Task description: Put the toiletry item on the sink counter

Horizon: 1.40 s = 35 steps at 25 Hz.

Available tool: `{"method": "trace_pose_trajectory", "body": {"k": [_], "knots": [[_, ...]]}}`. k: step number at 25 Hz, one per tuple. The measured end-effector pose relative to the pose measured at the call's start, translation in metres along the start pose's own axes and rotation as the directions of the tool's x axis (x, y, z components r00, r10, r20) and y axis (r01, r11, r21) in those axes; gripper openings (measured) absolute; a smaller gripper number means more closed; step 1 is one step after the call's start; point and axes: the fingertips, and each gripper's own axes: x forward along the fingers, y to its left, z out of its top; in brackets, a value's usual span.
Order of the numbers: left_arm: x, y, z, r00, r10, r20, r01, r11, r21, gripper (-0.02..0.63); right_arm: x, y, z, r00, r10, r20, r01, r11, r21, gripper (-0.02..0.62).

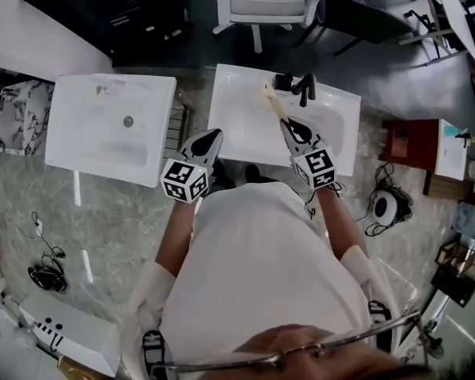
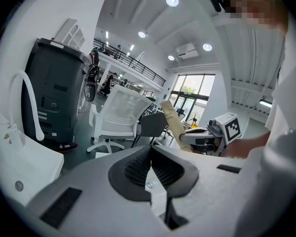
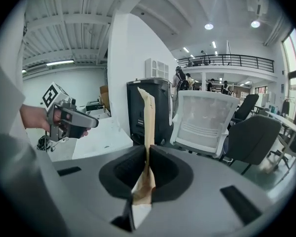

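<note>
Sinks come first: a big white sink (image 1: 237, 145) sits right in front of the person, and a second white sink (image 1: 111, 125) stands at its 9 o'clock. A black tap (image 1: 303, 88) stands on the near sink's back edge, at about 1 o'clock from the bowl's middle. The left gripper (image 1: 214, 136) hangs over the front rim at 7 o'clock, its jaws pressed together with nothing between them. The right gripper (image 1: 288, 123) is over the bowl at 5 o'clock. Its jaws are squeezed almost together on the bottom end of a flat brown paper packet (image 1: 274, 104). The packet sticks out toward 11 o'clock, up in the air over the bowl and near the tap, so it is not on the counter yet. It is held only by its tail, so it could wobble or slide out. If let go here, I think it would drop into the bowl, not onto the flat edge. Its tip could also bump the tap, at its 3 o'clock, and get knocked crooked.
</note>
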Motion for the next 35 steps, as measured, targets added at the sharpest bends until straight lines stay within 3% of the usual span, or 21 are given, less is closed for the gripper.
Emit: {"method": "trace_pose_trajectory", "body": {"k": [9,20,35], "knots": [[0.002,0.016,0.003,0.999,-0.045,-0.023,0.045,0.999,0.005,0.005,0.029,0.003,0.008,0.998,-0.013,-0.059,0.005,0.991,-0.131,0.035],[0.001,0.03,-0.001,0.997,-0.064,-0.05,0.064,0.998,-0.005,0.005,0.073,0.014,0.002,0.985,0.039,-0.168,-0.081,0.964,-0.252,0.035],[0.004,0.061,-0.012,0.997,-0.038,-0.067,0.033,0.998,-0.062,0.005,0.133,0.0,-0.018,0.962,0.035,-0.271,-0.129,0.934,-0.335,0.037]]}}
